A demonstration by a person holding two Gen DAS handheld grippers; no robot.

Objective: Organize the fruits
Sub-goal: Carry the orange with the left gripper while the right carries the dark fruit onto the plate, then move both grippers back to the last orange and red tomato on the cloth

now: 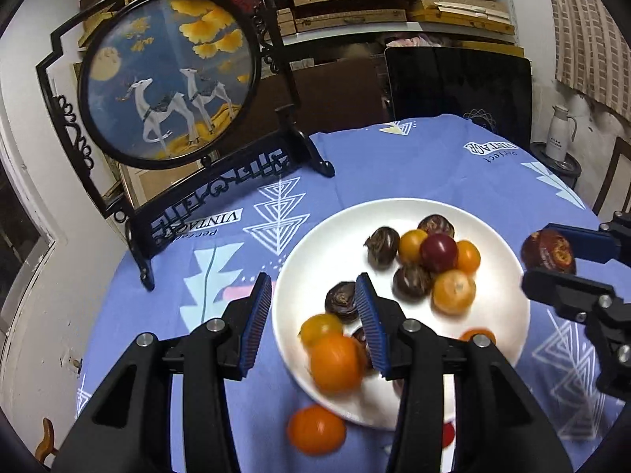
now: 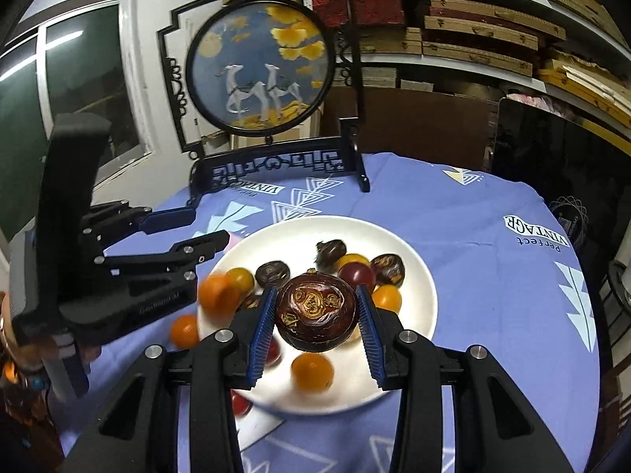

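Looks like a home storeroom or craft shop. Shelves (image 1: 378, 4) stacked with flat wooden boxes (image 2: 479, 29), plus an embroidered deer screen (image 1: 169, 79) on the table (image 1: 434, 165).

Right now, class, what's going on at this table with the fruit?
A person is sorting fruit with two handheld grippers. The right gripper holds a dark brown fruit above the white plate. The left gripper is open and empty near the plate's edge. The plate already holds orange, red and dark brown fruits. One orange fruit lies off the plate on the blue tablecloth.
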